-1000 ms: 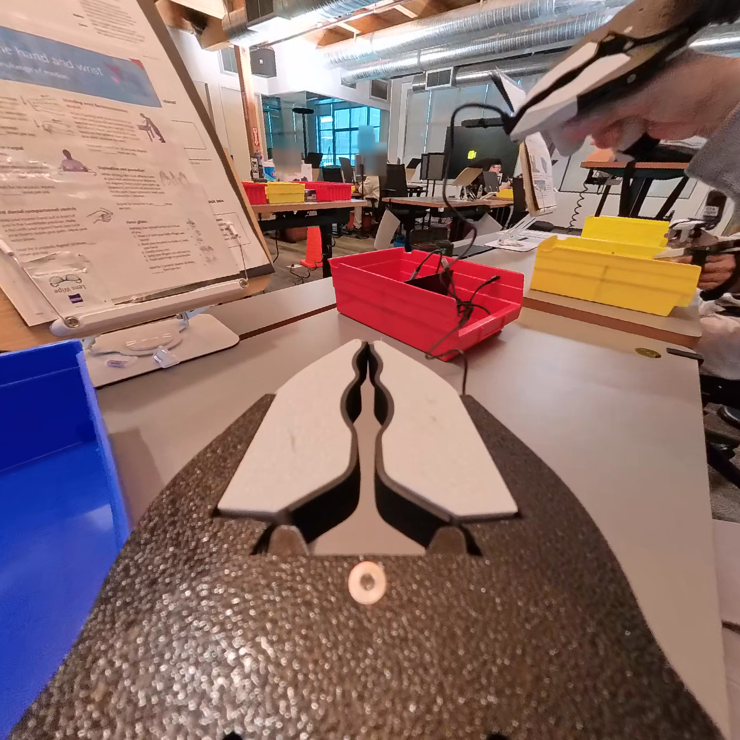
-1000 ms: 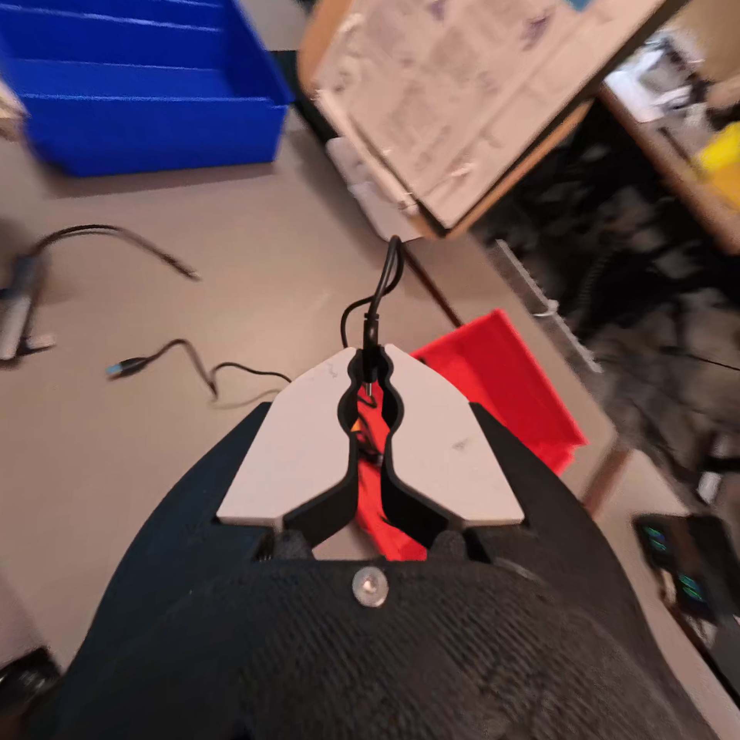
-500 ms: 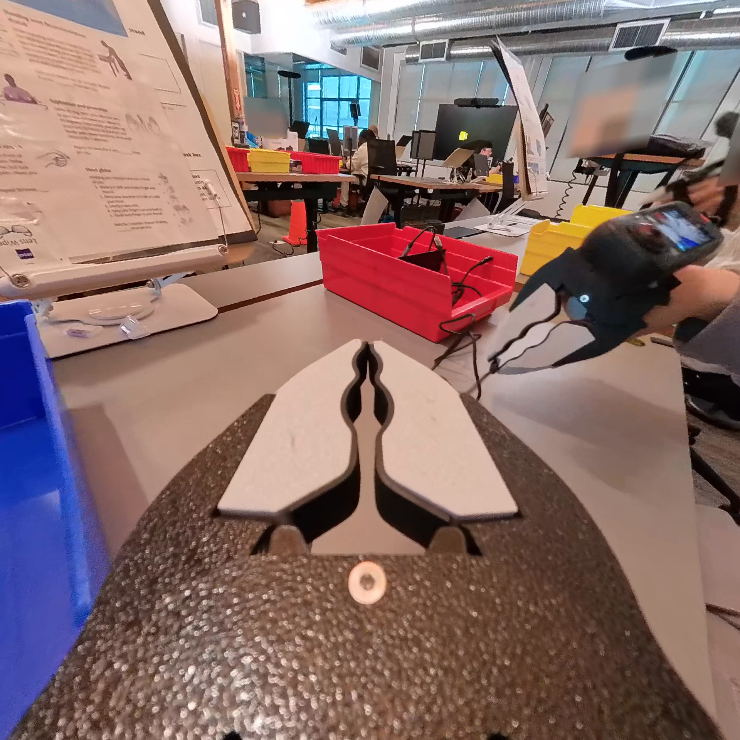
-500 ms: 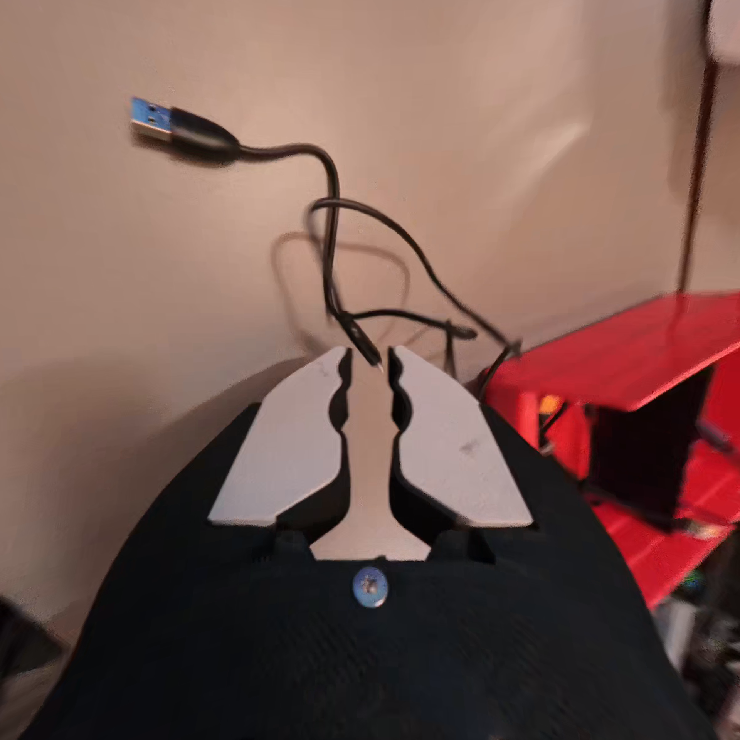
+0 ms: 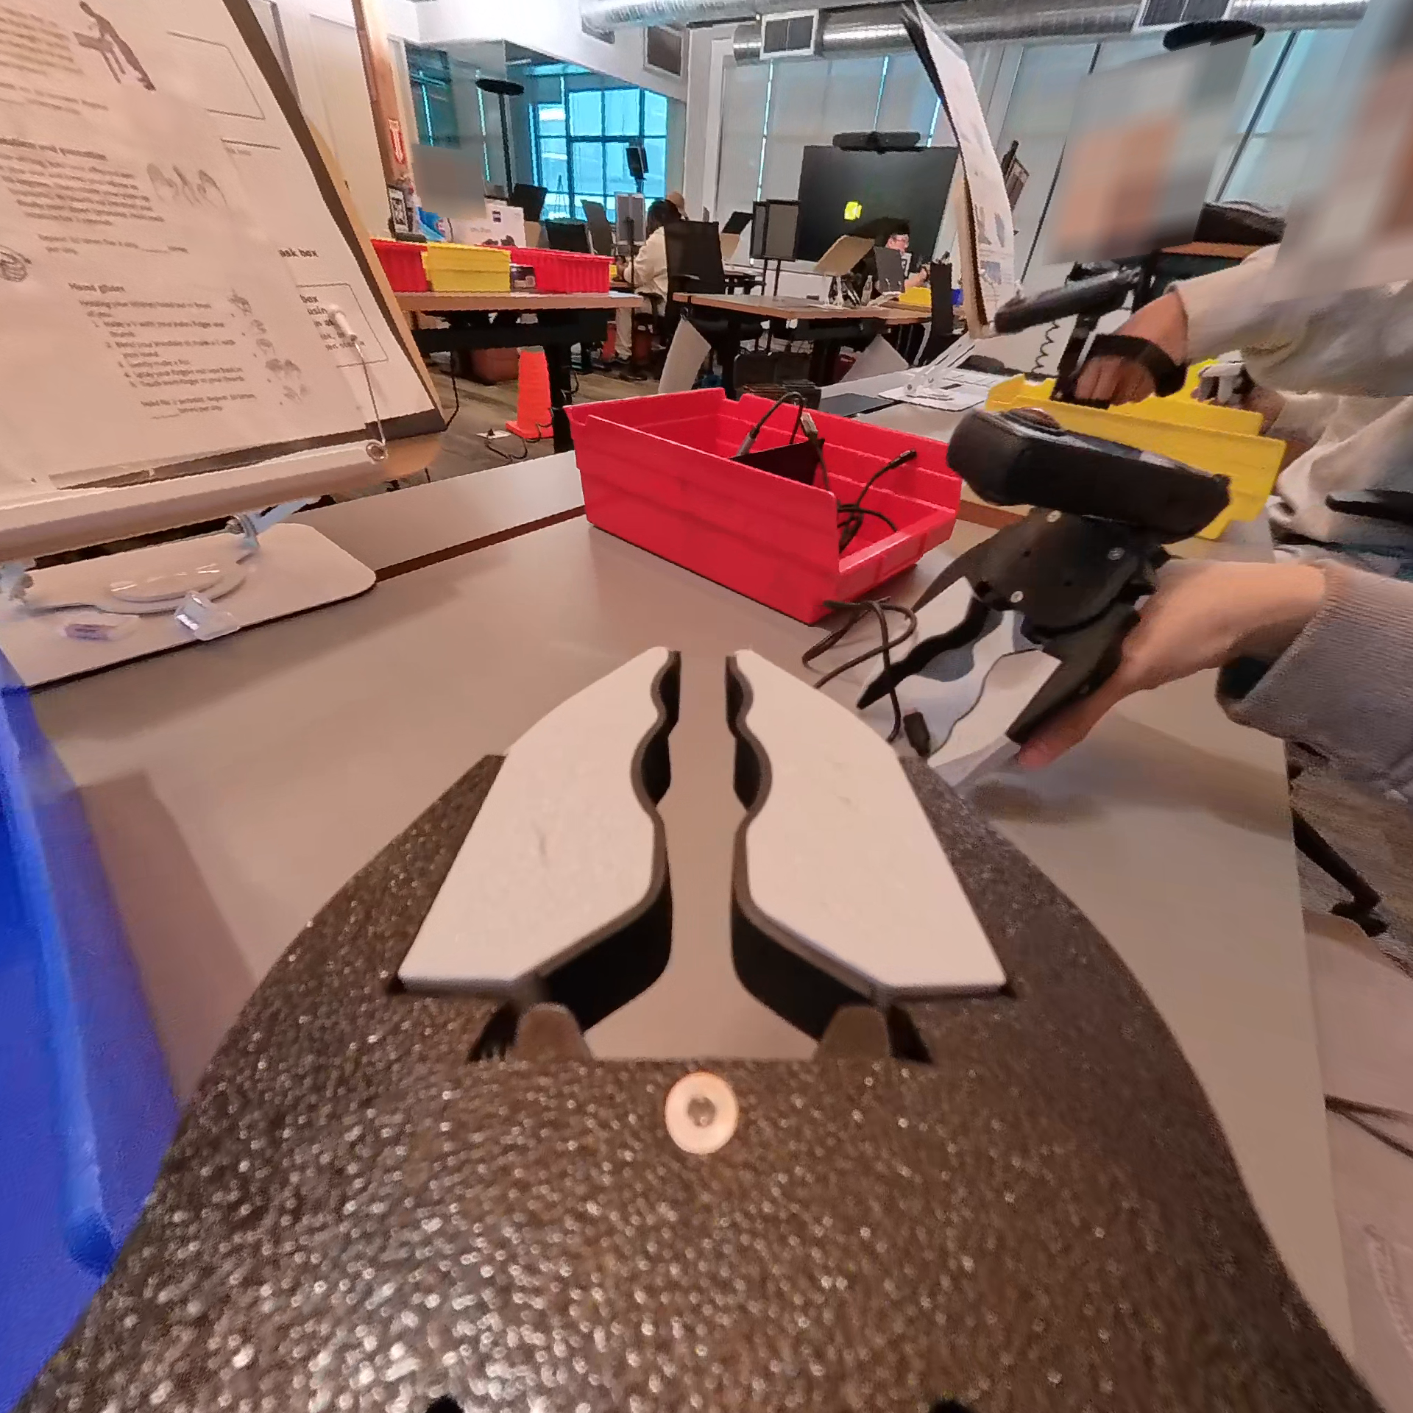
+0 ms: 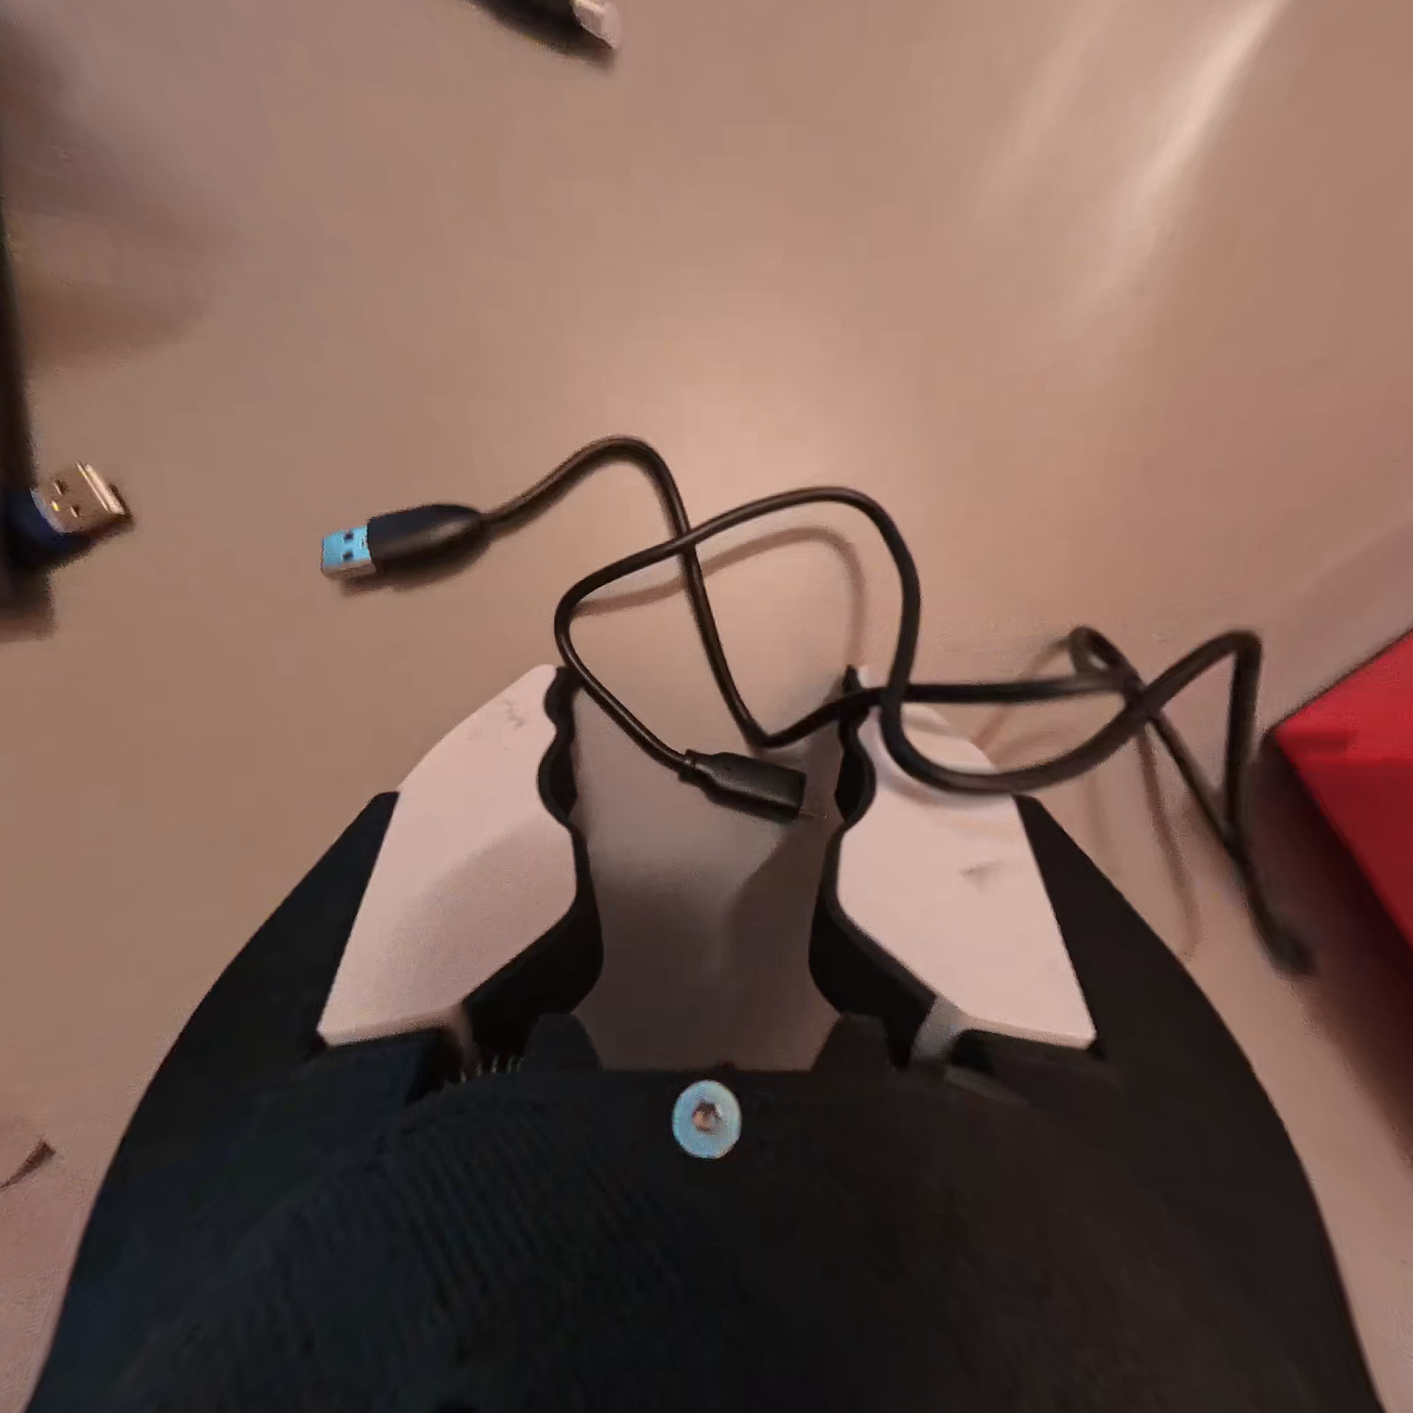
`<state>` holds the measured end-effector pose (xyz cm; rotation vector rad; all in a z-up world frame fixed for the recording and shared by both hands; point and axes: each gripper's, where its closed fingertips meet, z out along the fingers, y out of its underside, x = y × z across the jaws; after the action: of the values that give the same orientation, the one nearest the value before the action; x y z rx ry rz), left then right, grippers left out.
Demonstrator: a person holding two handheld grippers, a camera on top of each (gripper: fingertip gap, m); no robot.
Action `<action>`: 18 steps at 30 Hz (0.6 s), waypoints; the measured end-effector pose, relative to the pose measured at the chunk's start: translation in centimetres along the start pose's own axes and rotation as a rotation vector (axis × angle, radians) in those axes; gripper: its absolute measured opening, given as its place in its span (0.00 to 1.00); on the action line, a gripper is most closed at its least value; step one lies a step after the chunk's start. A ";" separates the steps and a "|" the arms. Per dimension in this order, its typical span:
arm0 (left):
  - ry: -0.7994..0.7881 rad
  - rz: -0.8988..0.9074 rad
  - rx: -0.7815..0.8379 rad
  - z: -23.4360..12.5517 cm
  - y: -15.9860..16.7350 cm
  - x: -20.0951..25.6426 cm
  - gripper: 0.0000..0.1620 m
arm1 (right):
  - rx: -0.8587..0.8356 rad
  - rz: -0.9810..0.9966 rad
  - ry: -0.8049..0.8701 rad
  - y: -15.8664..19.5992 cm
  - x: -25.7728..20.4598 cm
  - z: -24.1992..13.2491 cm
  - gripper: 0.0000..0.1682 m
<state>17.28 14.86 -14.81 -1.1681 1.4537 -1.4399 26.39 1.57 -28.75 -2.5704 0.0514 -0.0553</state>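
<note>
**Right claw open over a loose black cable, left claw empty**

We see our right claw (image 6: 707, 688) wide open above the grey counter (image 6: 764, 267), and it holds nothing. A black USB cable (image 6: 764, 527) lies loose on the counter under it. The small plug (image 6: 753, 774) of this cable rests between the two white fingers (image 6: 459, 856), nearer the right one, and we cannot tell if it touches. The blue-tipped plug (image 6: 390, 540) lies further ahead, to the left. One loop of the cable crosses over the tip of the right finger and runs toward the red bin (image 6: 1361, 764) at the right edge. Another metal USB plug (image 6: 80, 497) shows at the far left.

Our left claw (image 5: 701, 665) hovers low over the counter, open only by a narrow gap, with nothing between its fingers. A blue bin (image 5: 53, 956) stands just beside it on the left. Ahead are a paper stand (image 5: 191, 321) and the red bin (image 5: 726, 505), with cables inside and one hanging over its wall. To the right we see the right claw (image 5: 948, 703) held in a hand (image 5: 1193, 642), with a yellow bin (image 5: 1147, 428) behind
</note>
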 end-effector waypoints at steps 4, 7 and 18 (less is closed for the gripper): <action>0.008 0.000 -0.001 -0.1 -0.1 0.0 0.12 | 0.006 -0.051 -0.108 -0.4 -1.3 0.3 0.20; 0.012 0.002 -0.004 -0.1 -0.1 0.1 0.12 | 0.014 -0.072 -0.159 -0.3 -2.4 0.2 0.04; 0.030 0.015 -0.019 -0.1 -0.2 0.7 0.11 | 0.046 -0.153 -0.028 -1.8 -2.2 -1.9 0.00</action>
<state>17.01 14.28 -14.51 -1.1494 1.4969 -1.4411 24.14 2.19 -26.22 -2.5243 -0.1556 -0.0768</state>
